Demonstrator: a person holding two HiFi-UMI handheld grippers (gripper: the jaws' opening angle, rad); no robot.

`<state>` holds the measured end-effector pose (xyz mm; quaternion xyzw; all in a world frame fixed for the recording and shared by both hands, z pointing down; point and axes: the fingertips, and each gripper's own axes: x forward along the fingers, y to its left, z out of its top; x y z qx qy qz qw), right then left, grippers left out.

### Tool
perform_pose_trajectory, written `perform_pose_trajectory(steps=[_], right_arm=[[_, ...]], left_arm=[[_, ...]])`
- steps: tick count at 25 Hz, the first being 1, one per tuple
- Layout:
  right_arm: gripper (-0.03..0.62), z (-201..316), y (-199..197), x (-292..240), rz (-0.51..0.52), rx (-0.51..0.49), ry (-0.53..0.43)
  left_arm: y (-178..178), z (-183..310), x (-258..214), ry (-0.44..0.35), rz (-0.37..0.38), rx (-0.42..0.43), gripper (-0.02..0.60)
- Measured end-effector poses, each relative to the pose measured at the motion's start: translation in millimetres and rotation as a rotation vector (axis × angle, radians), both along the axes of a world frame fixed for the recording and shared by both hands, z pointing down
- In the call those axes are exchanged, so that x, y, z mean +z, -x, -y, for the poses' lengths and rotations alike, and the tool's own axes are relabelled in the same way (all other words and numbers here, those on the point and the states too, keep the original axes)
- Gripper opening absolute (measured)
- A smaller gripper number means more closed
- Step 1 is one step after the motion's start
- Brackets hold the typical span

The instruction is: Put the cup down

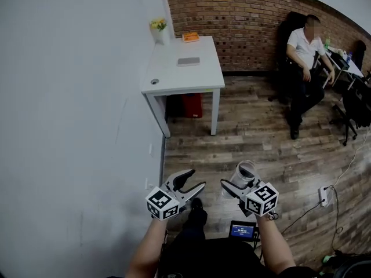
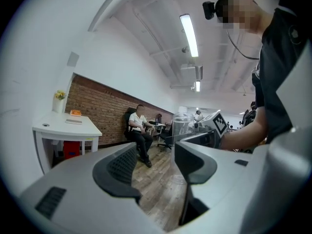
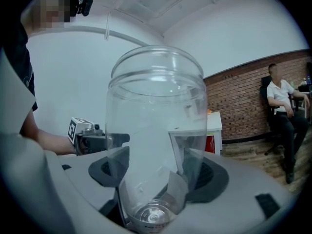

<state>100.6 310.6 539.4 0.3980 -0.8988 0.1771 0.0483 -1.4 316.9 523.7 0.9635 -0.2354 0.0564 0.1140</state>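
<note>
Brick wall (image 1: 243,22) closes the far side of the room, wooden floor (image 1: 261,143) runs beneath, and a white table (image 1: 179,77) stands against the left wall, well apart from the person holding the grippers. The cup (image 3: 156,130) is in the air above the floor, in the right gripper (image 1: 240,185). Its jaws stand fairly wide and press on either side of the lower wall, just above the base, with the mouth up. The left gripper (image 2: 158,165) has its jaws apart with nothing between them, just beside the right one.

The cup is clear, empty and looks thin-walled, so it is probably very light and smooth enough to slip. Its wall would likely flex or crack under a hard squeeze. The low hold near the stiffer base seems the right place. The table's front edge and near right corner are bare and would suit setting it down.
</note>
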Motion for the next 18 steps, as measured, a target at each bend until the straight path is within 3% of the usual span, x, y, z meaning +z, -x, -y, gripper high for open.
perform_pose_trajectory(steps=[9, 18], right_arm=[[0.357, 159, 19, -20, -0.026, 0.038, -0.015], [0.357, 248, 36, -18, -0.025, 0.062, 0.004]], left_arm=[[23, 151, -12, -0.063, 0.022, 0.010, 0.252], [51, 234, -13, -0.053, -0.002, -0.001, 0.252]])
